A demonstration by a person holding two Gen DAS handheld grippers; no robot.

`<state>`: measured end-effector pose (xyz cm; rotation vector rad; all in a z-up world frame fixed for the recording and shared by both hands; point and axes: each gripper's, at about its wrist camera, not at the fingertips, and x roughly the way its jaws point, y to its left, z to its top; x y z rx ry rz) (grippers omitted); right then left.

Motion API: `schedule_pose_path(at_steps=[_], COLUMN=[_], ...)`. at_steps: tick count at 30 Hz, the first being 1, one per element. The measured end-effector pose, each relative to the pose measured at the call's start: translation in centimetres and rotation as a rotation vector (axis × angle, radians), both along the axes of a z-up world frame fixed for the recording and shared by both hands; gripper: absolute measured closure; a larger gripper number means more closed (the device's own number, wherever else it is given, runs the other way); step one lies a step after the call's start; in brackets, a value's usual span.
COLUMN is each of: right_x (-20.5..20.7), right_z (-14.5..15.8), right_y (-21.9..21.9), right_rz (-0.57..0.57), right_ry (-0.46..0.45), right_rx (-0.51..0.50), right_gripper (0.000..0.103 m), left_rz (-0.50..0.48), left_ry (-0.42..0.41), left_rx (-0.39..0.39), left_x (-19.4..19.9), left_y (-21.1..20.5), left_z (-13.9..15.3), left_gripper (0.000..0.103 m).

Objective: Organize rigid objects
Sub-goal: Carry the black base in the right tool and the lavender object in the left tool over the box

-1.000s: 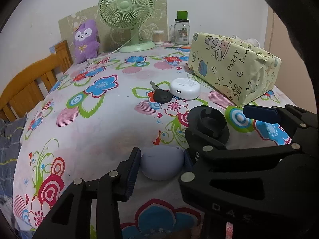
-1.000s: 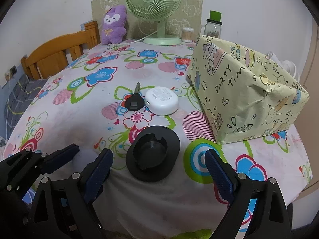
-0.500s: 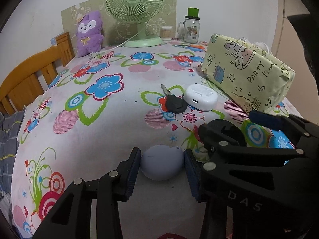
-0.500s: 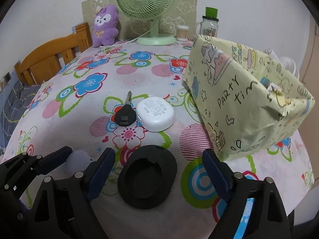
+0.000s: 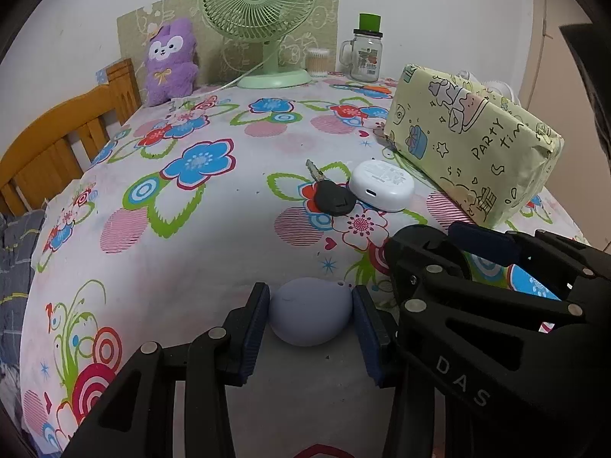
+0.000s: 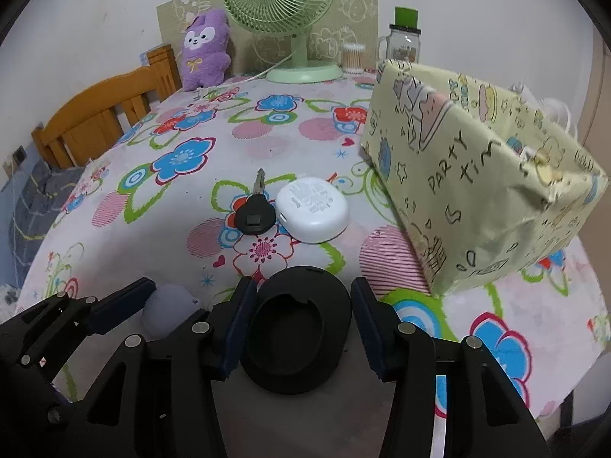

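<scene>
A lavender rounded case [image 5: 309, 313] lies on the flowered tablecloth near the front edge, and my left gripper [image 5: 311, 324] is shut on it, one pad on each side. Just to its right sits a black round holder [image 6: 301, 328] with a hollow middle. My right gripper [image 6: 301, 324] has its jaws closing, and both pads touch the holder's rim. In the right wrist view the lavender case [image 6: 168, 305] shows beside the left gripper's fingertip [image 6: 141, 286]. Farther back lie a black-headed key [image 6: 254, 217] and a white oval case [image 6: 313, 210].
A large box wrapped in yellow party paper [image 6: 477, 191] stands at the right. A green fan [image 5: 263, 11], a purple plush [image 5: 168, 61] and a glass jar with a green lid [image 5: 364, 53] line the back. A wooden chair back [image 5: 57, 141] stands at the left.
The right gripper's jaws have closed from wide apart onto the black round holder. The left gripper still grips the lavender case.
</scene>
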<state>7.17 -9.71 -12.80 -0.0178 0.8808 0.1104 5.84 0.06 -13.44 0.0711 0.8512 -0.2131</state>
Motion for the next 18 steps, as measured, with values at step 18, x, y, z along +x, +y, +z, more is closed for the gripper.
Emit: schedule_pose_path(at_steps=[18], right_x=[-0.2], right_z=[3.9], right_y=[-0.5], right_rz=[-0.025], right_ry=[-0.040], right_rx=[-0.019], right_gripper=[0.049], left_rz=[0.013], left_ry=[-0.029], left_rx=[-0.016], left_x=[-0.2], left_y=[-0.3], left_z=[3.8], left_gripper=[0.058])
